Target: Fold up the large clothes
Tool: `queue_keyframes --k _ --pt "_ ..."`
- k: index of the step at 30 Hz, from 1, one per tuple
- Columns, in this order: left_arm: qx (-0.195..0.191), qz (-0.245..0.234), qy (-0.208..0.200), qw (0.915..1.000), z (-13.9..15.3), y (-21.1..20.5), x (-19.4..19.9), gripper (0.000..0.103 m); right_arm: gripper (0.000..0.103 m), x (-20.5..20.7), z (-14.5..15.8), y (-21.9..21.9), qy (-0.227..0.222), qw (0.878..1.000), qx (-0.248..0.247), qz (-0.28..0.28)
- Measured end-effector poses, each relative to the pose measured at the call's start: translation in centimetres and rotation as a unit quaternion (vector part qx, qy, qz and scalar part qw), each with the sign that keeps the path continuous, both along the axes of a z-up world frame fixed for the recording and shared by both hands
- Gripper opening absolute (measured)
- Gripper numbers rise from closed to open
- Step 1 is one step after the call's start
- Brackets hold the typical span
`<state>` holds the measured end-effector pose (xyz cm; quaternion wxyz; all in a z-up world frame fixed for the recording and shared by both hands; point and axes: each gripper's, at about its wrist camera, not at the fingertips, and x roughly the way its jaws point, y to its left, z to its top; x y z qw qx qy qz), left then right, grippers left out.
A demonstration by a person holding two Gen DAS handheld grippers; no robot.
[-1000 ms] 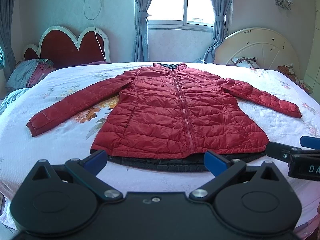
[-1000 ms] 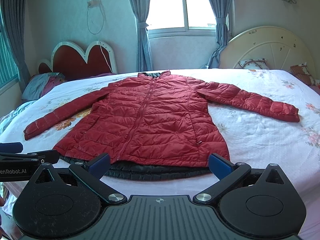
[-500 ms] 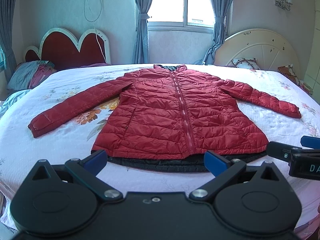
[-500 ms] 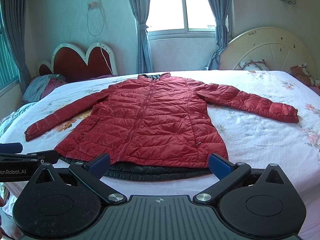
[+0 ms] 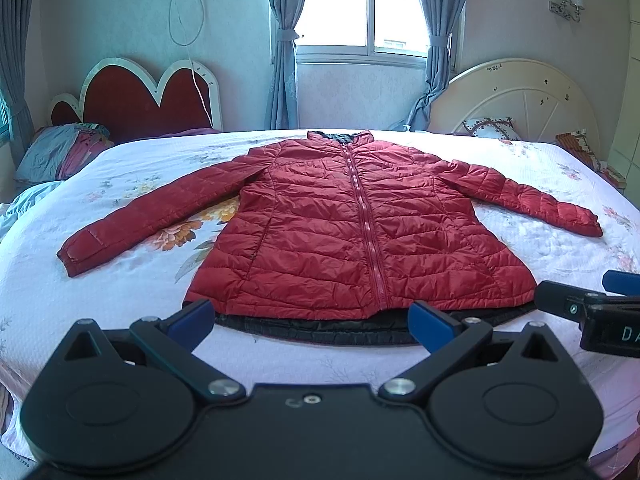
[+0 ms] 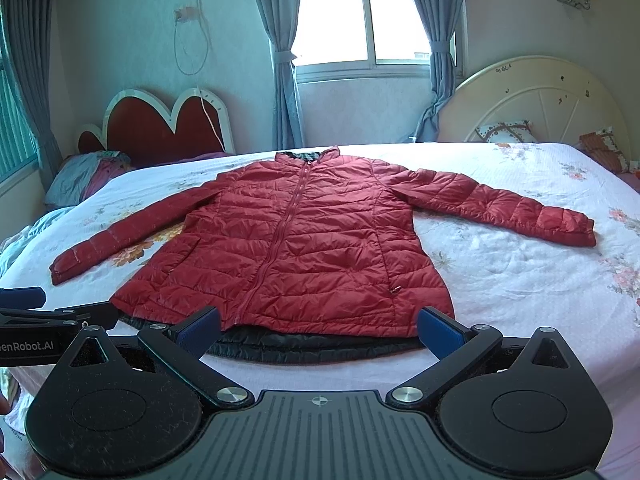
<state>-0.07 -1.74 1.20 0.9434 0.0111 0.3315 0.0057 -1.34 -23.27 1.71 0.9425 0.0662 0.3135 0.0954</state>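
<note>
Looking along the left gripper [image 5: 310,318], its blue-tipped fingers are spread wide and holding nothing, hovering just short of the hem of the red puffer jacket [image 5: 352,236]. The jacket is lying flat, front up and zipped, on the floral bed [image 5: 120,292], collar toward the window, both sleeves stretched outward, with a strip of dark lining showing below the hem. The right gripper [image 5: 592,304] is poking in at the right edge, near the jacket's hem corner.

Looking along the right gripper [image 6: 318,330], its fingers are likewise spread and empty, hanging just before the hem, with the left gripper [image 6: 52,312] sitting near the opposite hem corner. Folding has apparently not begun. A good start is probably going for the sleeves: each gripper reaching out to its own cuff, pinching the full thickness, and carrying it across the chest. The slick quilted shell is likely sliding easily, so firm, deep bites are helping more than fingertip nips.
</note>
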Motion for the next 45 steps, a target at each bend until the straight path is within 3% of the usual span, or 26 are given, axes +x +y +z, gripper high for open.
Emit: queue_keyframes --k 45 --pt "-0.004 0.000 -0.006 1.0000 -0.2 1.2 0.7 0.103 0.103 1.0 -0.3 1.0 0.003 1.000 -0.003 -0.009"
